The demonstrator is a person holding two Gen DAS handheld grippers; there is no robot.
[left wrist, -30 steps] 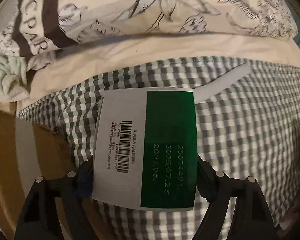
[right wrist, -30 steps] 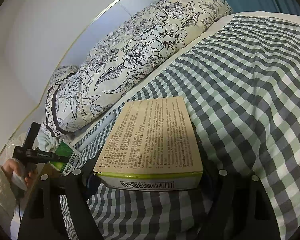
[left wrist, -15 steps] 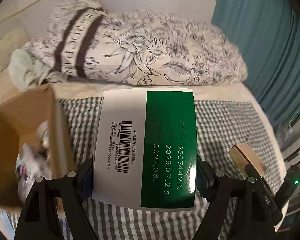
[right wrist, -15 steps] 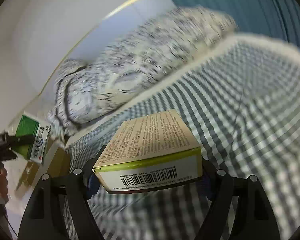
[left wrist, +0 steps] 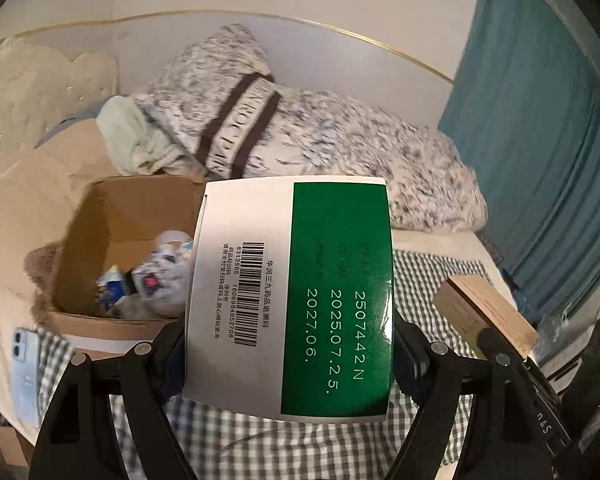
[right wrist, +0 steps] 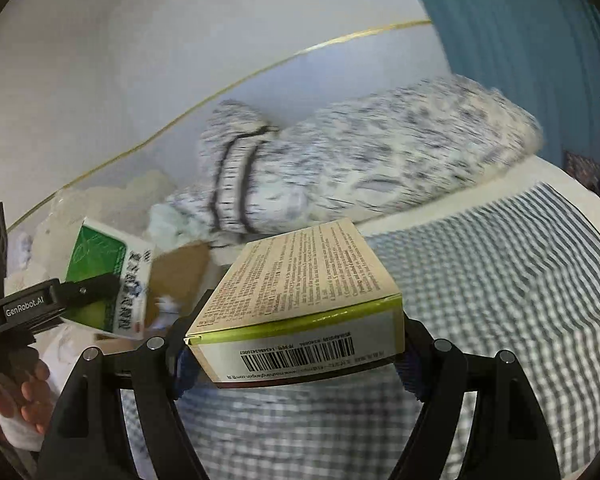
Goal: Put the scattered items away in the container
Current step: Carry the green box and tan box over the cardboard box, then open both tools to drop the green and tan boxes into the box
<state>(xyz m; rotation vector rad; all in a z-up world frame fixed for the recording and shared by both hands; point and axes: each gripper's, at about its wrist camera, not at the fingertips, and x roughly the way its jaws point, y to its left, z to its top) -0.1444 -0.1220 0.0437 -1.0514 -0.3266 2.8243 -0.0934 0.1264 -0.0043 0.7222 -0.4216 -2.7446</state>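
A: What does the left gripper (left wrist: 290, 354) hold?
B: Its jaws clamp the green-and-white box (left wrist: 296, 296), above the cardboard box (left wrist: 88, 240), it seems.
A: The right gripper (right wrist: 296, 364)?
B: Clamped on the tan box (right wrist: 300, 292) over the checked bedspread (right wrist: 500, 280).

Green-white box (left wrist: 296, 300) and tan box (right wrist: 300, 300) aloft near cardboard carton (left wrist: 88, 236).

Bed (left wrist: 440, 272) in checked cover; cardboard box (left wrist: 84, 240), floral pillow (left wrist: 340, 148), phone (left wrist: 26, 372) on it.
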